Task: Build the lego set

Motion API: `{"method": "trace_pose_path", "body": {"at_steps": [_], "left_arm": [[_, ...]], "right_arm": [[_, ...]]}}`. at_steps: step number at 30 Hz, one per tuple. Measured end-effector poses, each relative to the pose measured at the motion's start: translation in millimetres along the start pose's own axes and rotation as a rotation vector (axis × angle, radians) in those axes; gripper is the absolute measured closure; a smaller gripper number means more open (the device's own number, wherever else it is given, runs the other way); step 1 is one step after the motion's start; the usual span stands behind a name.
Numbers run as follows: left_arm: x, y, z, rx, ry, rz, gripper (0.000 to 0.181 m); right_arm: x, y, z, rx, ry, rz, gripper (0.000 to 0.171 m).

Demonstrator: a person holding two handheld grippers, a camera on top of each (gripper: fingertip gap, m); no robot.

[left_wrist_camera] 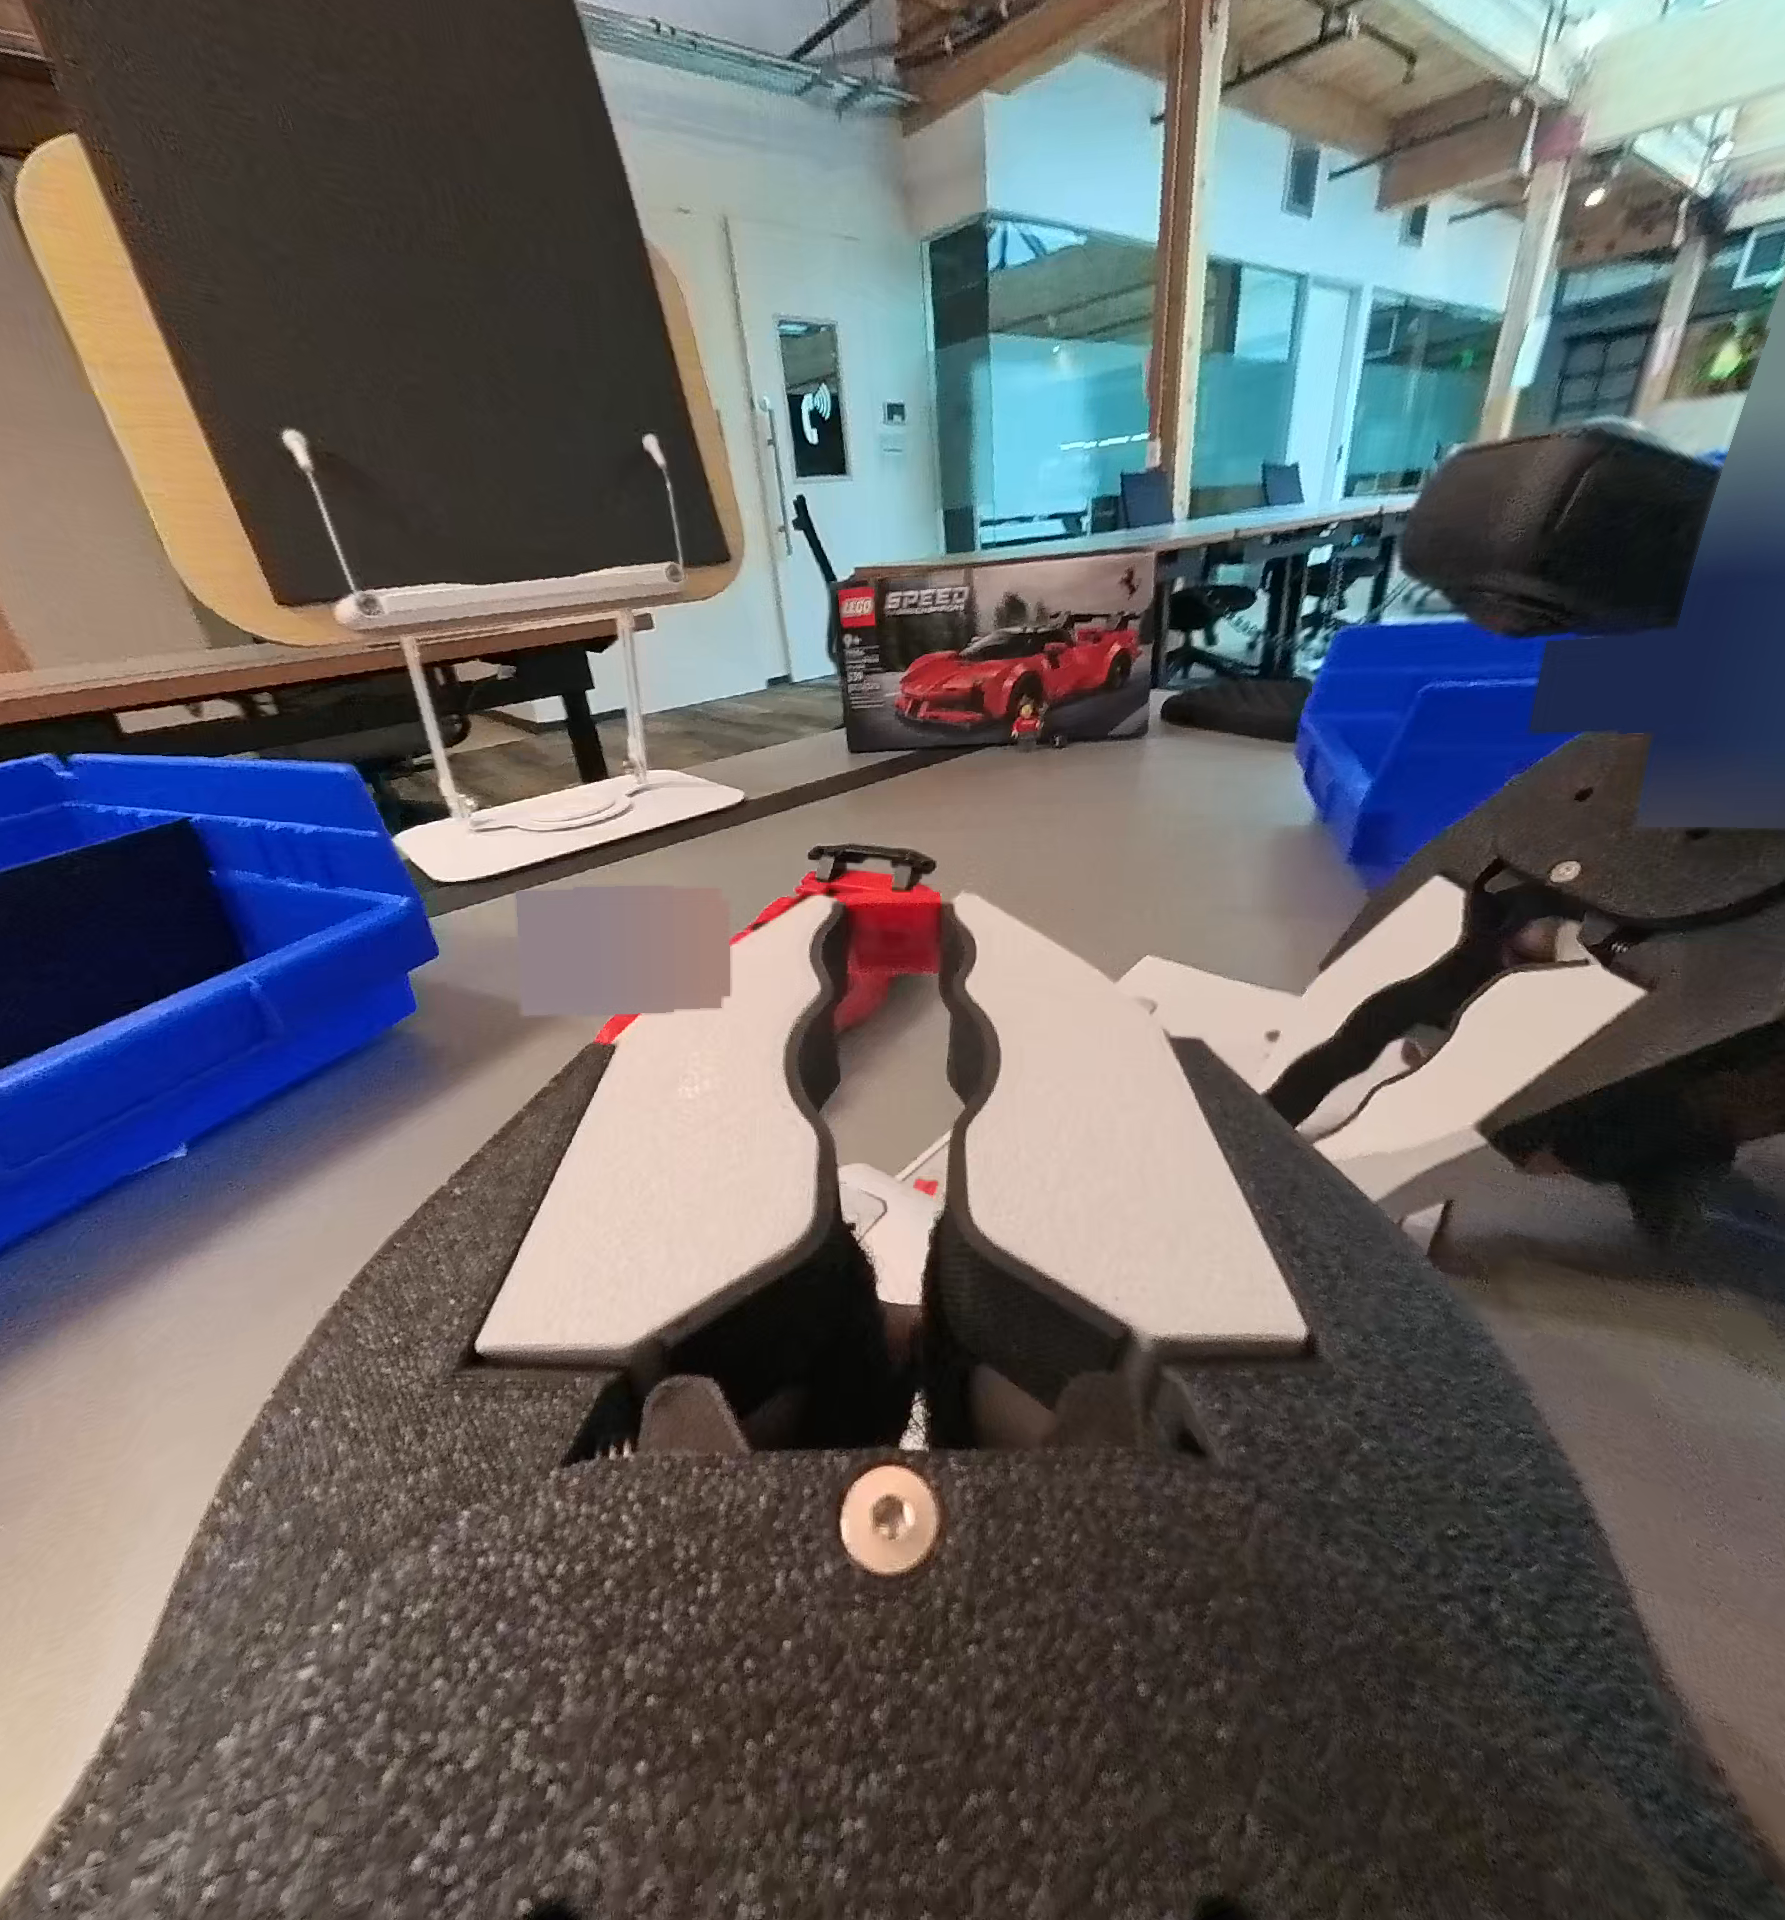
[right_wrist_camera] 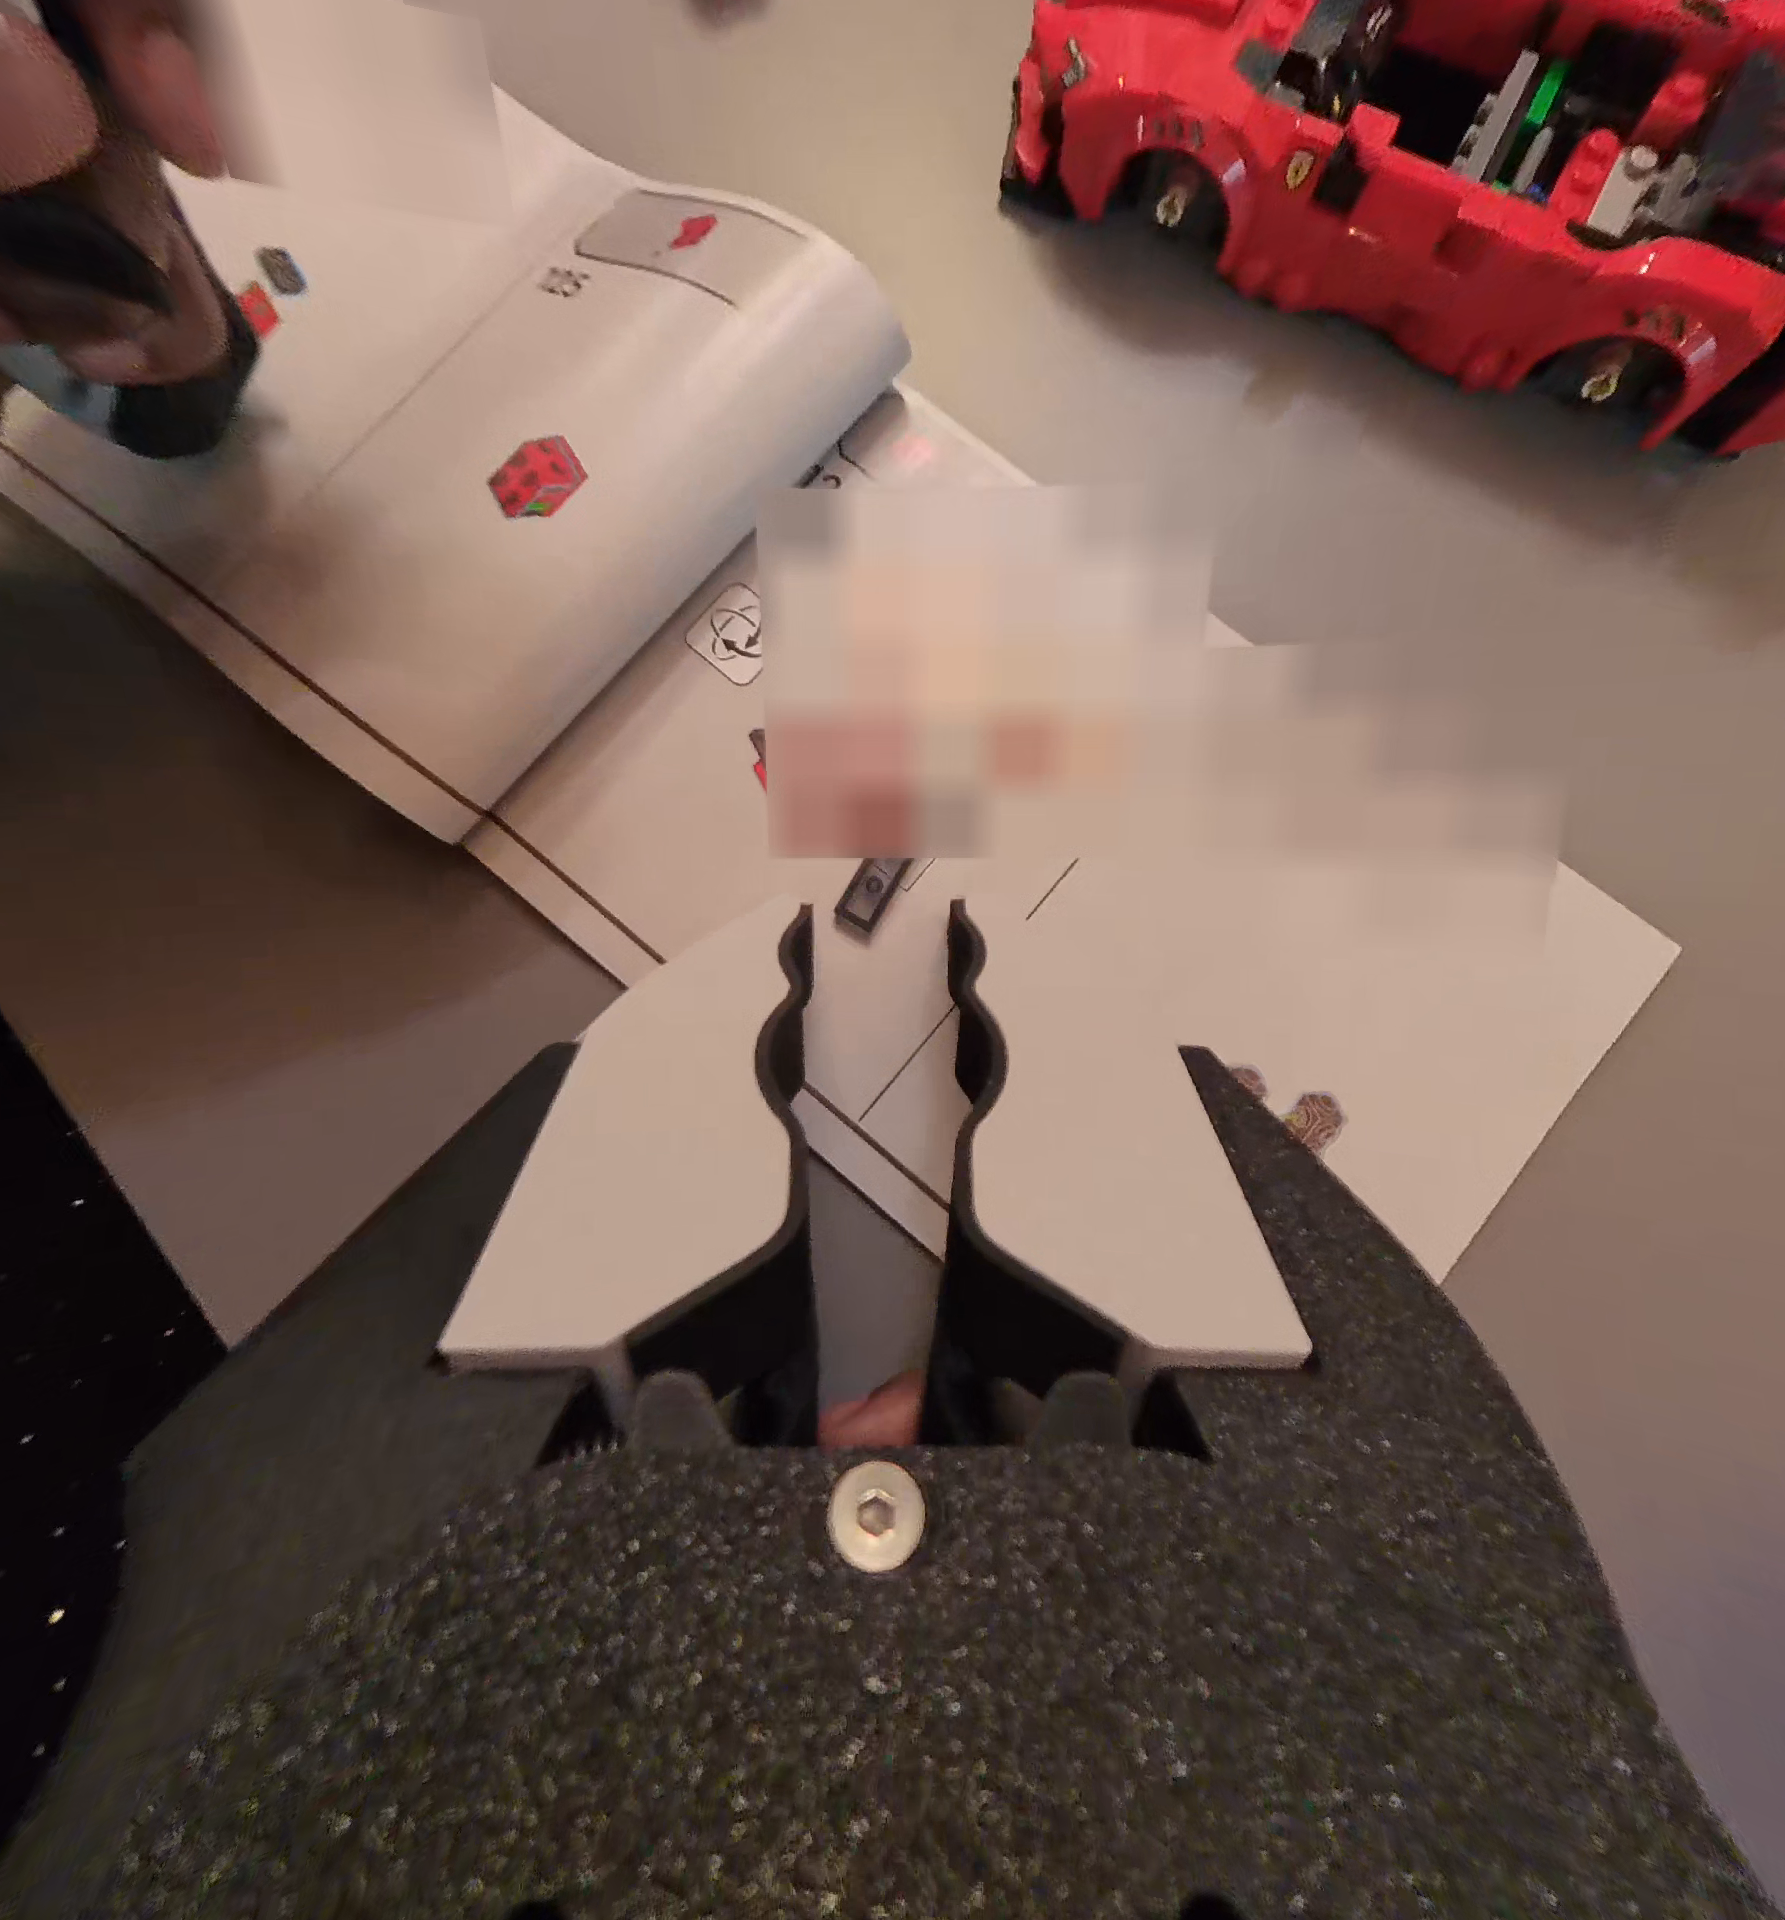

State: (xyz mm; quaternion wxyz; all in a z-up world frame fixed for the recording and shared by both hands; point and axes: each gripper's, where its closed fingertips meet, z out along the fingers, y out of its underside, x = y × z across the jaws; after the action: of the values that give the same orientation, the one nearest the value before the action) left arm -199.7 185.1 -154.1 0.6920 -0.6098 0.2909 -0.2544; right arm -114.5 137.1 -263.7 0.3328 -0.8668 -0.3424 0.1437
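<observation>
A partly built red lego car [right_wrist_camera: 1387, 239] stands on the grey table, its cabin open on top. In the left wrist view the car [left_wrist_camera: 898, 940] lies just beyond my left gripper [left_wrist_camera: 893, 914], which is open and empty, with the car apart from its tips. My right gripper [right_wrist_camera: 880, 914] is open and empty and hovers over the open instruction booklet [right_wrist_camera: 452, 623]. The right gripper also shows at the right of the left wrist view [left_wrist_camera: 1293, 1091], above the booklet [left_wrist_camera: 1189, 997].
Blue bins stand at the left [left_wrist_camera: 192, 987] and far right [left_wrist_camera: 1407, 727]. The set's box [left_wrist_camera: 1002, 655] stands at the back. A white stand holding a dark board [left_wrist_camera: 400, 312] is at the back left. A blurred hand with a dark object [right_wrist_camera: 171, 395] rests on the booklet.
</observation>
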Motion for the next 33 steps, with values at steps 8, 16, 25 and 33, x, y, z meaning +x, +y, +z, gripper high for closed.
{"method": "trace_pose_path", "body": {"at_steps": [8, 16, 25, 33], "left_arm": [[15, 9, 5, -0.082, -0.022, 0.069, 0.165], [26, -18, 6, 0.110, 0.019, -0.146, 0.165], [35, -36, 3, 0.271, 0.030, -0.140, 0.165], [35, -38, 1, 0.309, 0.051, -0.157, 0.165]], "right_arm": [[0, -8, 0, 0.023, -0.001, -0.020, 0.163], [-12, -106, -76, 0.246, -0.025, -0.151, 0.163], [-37, -127, -83, 0.067, 0.013, -0.330, 0.163], [-41, -129, -83, 0.008, 0.066, -0.377, 0.162]]}}
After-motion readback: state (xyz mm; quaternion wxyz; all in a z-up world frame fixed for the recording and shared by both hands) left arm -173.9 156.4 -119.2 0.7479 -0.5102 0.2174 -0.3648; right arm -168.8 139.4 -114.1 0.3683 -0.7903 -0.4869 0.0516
